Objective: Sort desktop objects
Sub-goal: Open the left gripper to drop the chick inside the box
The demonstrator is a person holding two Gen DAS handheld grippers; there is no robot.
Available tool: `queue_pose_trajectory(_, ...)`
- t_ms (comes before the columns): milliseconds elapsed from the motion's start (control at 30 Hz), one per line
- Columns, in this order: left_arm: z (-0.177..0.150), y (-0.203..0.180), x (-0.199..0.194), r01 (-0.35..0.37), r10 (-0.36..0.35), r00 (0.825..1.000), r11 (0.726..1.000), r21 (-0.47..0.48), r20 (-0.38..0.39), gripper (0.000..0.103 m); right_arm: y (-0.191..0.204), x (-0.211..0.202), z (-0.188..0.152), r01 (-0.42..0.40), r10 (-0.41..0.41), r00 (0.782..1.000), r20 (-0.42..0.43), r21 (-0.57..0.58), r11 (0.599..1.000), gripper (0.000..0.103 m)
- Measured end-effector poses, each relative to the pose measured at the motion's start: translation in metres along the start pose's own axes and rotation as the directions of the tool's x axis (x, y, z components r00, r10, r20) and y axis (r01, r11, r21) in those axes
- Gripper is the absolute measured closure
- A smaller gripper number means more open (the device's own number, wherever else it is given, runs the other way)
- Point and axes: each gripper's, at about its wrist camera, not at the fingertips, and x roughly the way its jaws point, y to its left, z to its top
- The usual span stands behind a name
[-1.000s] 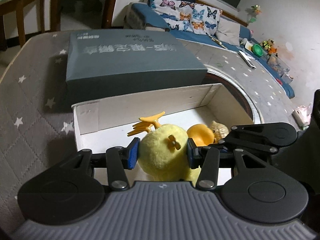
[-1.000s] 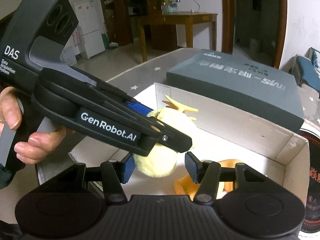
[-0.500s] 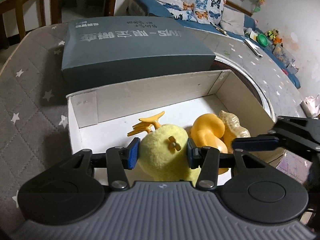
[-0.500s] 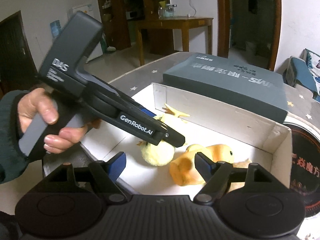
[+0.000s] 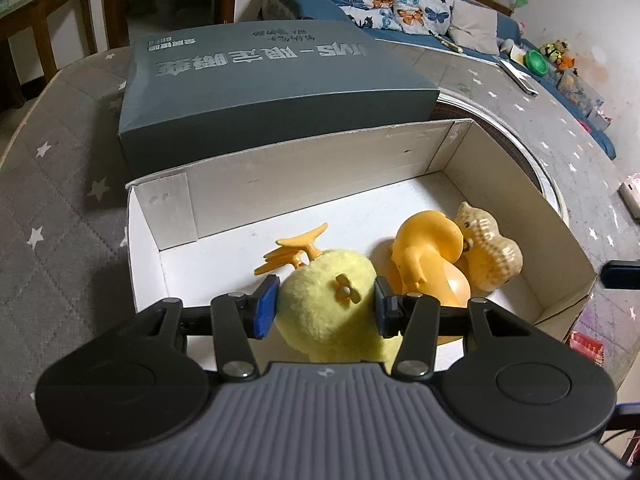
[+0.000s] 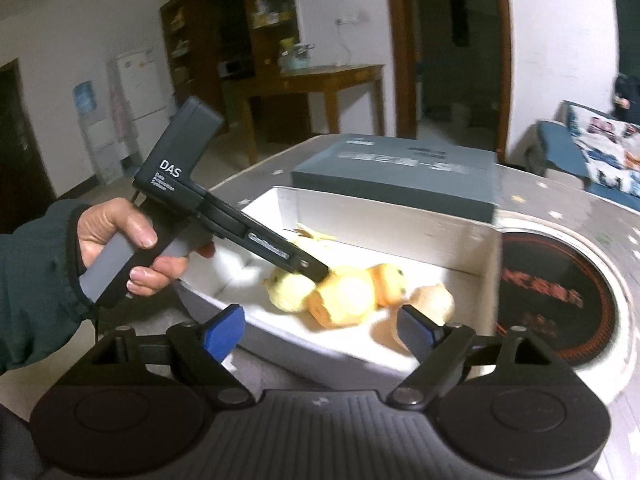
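Presently, in the left wrist view, the left gripper was seen clenched on a yellow plush chick, its blue pads pressed against the toy's flanks. The chick was held low inside the white cardboard box, near the front wall, orange feet pointing toward the back. Just beside it, on the box floor, an orange rubber duck lay touching a tan peanut-shaped toy. A dark grey box lid was noted behind the white box, on the star-patterned grey tablecloth.

In the right wrist view, which was blurred, the right gripper was recorded with fingers spread wide and nothing between them, outside the box's near wall. The person's hand was seen around the handle of the left gripper, whose tips reached down onto the chick among the other toys. A round black-and-red disc lay beside the box.

Judged step: placing the chick in the box. Whether it already rested on the floor could not be told. The next move would call for the left gripper to be released, then lifted straight out without snagging the plush.
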Motion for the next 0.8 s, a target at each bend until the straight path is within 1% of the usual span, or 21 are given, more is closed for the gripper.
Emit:
queue_pose_trajectory(100,-0.001,-0.001,-0.001,-0.007,0.007,1.0,1.0,0.003,0.001,0.052,-0.007,-0.015,-0.015,0.042,-0.042,0.999,0.0,0.031,0.999,0.012)
queue_pose_trajectory(333,-0.002,-0.011,-0.015,-0.037,0.036,0.999,0.999,0.031,0.033,0.039,-0.02,-0.032,-0.048,0.133,-0.131,0.991,-0.03,0.092,0.987,0.01)
queue_pose_trajectory(433,-0.003,-0.015,-0.022,-0.048,0.046,0.998,0.998,0.04,0.046,0.039,-0.025,-0.039,-0.059,0.157,-0.154,0.987,-0.034,0.113,0.981,0.01)
queue_pose_trajectory(600,-0.008,-0.023,-0.042,-0.064,0.059,0.995,0.997,0.052,0.086,0.039,-0.029,-0.048,-0.074,0.224,-0.22,0.974,-0.053,0.092,0.97,0.008)
queue_pose_trajectory(700,-0.014,-0.035,-0.061,-0.045,0.036,0.992,0.997,0.067,0.121,0.039,-0.032,-0.048,-0.081,0.233,-0.226,0.971,-0.077,0.094,0.968,0.008)
queue_pose_trajectory(800,-0.025,-0.057,-0.08,-0.002,-0.016,0.989,0.993,0.12,0.148,0.039,-0.031,-0.043,-0.088,0.232,-0.223,0.969,-0.103,0.089,0.969,0.009)
